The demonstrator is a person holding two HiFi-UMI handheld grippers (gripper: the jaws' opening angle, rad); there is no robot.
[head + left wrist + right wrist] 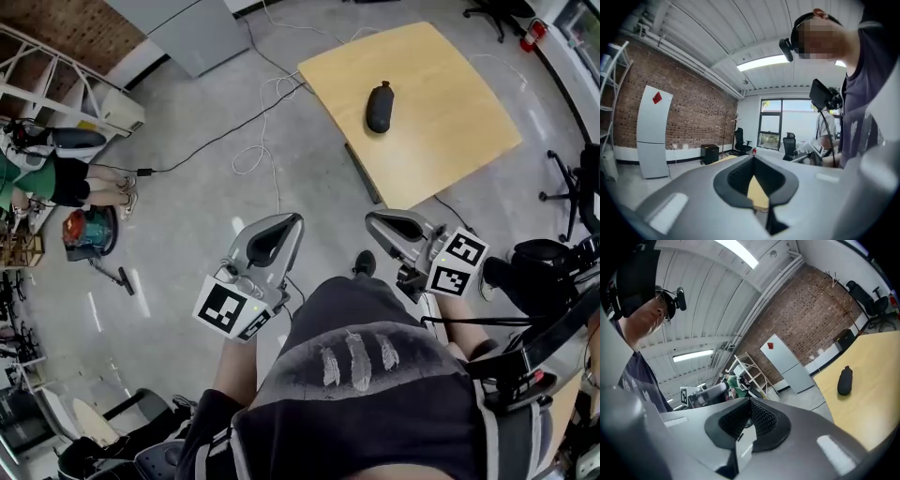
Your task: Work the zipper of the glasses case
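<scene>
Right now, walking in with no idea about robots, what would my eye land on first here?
A dark glasses case lies alone on the pale wooden table at the top of the head view. Nearer, a person holds the left gripper and the right gripper side by side above the grey floor, both shut and empty, short of the table, each with a black-and-white marker cube.

The glasses case (379, 107) is too small for me to make out its zipper. My left gripper (752, 158) hides nearly all the bench (758, 196). A person (42, 178) is cut off at the head view's left edge.
</scene>
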